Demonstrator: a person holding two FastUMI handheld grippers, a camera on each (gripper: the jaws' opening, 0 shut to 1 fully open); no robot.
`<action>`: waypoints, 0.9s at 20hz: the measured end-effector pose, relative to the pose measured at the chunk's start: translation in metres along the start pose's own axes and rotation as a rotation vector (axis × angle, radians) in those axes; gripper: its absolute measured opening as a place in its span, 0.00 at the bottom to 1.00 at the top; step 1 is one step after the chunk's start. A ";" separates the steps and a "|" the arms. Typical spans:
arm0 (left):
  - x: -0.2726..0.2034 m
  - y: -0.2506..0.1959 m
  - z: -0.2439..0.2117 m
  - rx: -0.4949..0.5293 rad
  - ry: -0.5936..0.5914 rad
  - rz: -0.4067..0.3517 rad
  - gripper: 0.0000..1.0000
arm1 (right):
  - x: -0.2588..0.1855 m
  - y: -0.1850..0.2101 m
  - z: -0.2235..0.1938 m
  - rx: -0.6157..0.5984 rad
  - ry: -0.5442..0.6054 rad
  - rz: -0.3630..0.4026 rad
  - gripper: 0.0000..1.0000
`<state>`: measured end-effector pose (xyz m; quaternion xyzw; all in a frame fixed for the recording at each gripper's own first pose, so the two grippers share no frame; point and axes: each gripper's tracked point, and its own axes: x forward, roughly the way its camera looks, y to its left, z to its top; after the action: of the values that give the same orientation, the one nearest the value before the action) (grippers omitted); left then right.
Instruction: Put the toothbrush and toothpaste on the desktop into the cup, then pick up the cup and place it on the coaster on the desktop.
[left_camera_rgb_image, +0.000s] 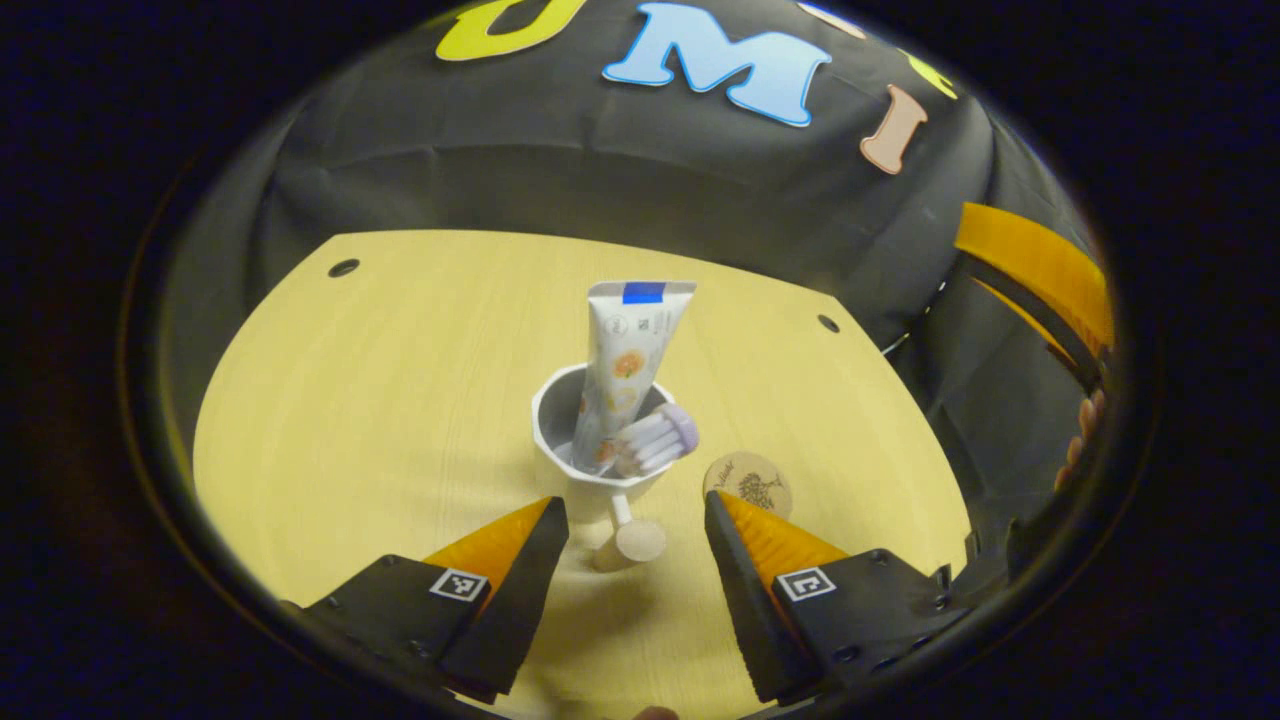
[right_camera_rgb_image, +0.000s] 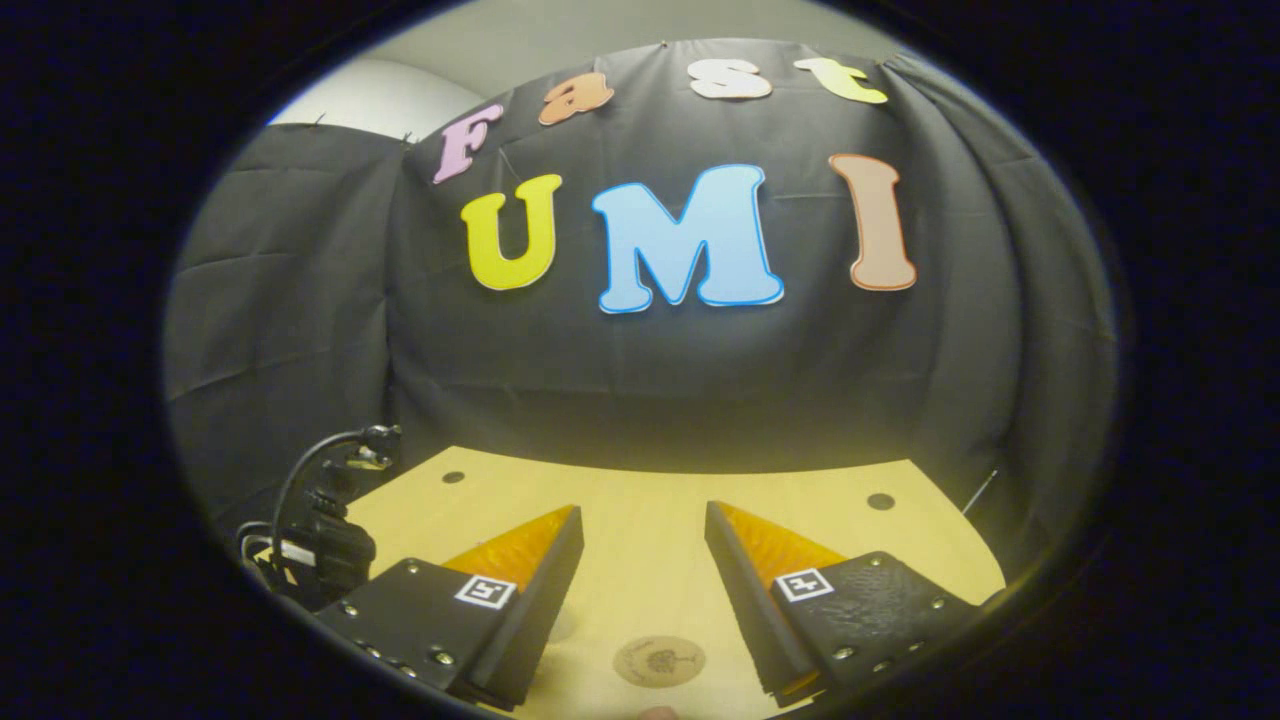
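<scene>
Since the toothpaste (left_camera_rgb_image: 625, 375) and toothbrush (left_camera_rgb_image: 655, 440) already lean in the cup (left_camera_rgb_image: 590, 440) mid-counter, it'll be light but top-heavy, so grab low on the body. Left hand-held gripper (left_camera_rgb_image: 636, 522) hovers spread near it; right hand-held gripper (right_camera_rgb_image: 640, 530) is spread above the coaster (right_camera_rgb_image: 658, 660).

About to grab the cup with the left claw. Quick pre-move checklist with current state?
1. Toothpaste in cup: ok, standing in it, leaning.
2. Toothbrush in cup: ok, head pokes over the rim.
3. Left claw open and lined up: ok, fingers apart, cup ahead between them, not touching.
4. Coaster free: ok, bare, beside the cup.
5. Right claw out of the way: ok, open, holding nothing, above the coaster's edge of the desktop.
6. Cup stable when lifted: cannot tell.
</scene>
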<state>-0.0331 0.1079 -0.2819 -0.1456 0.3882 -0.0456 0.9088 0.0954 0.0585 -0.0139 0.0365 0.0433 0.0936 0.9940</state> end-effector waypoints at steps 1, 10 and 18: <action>0.002 0.004 0.000 -0.007 0.009 0.015 0.90 | -0.004 -0.005 0.000 -0.001 0.003 -0.012 0.79; 0.032 0.019 -0.009 -0.036 0.169 0.102 0.87 | -0.034 -0.036 -0.009 -0.019 0.041 -0.084 0.79; 0.037 0.023 -0.013 0.001 0.239 0.175 0.63 | -0.052 -0.056 -0.023 -0.001 0.081 -0.117 0.80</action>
<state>-0.0173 0.1201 -0.3230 -0.1041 0.5050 0.0168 0.8567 0.0528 -0.0045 -0.0375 0.0295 0.0856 0.0367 0.9952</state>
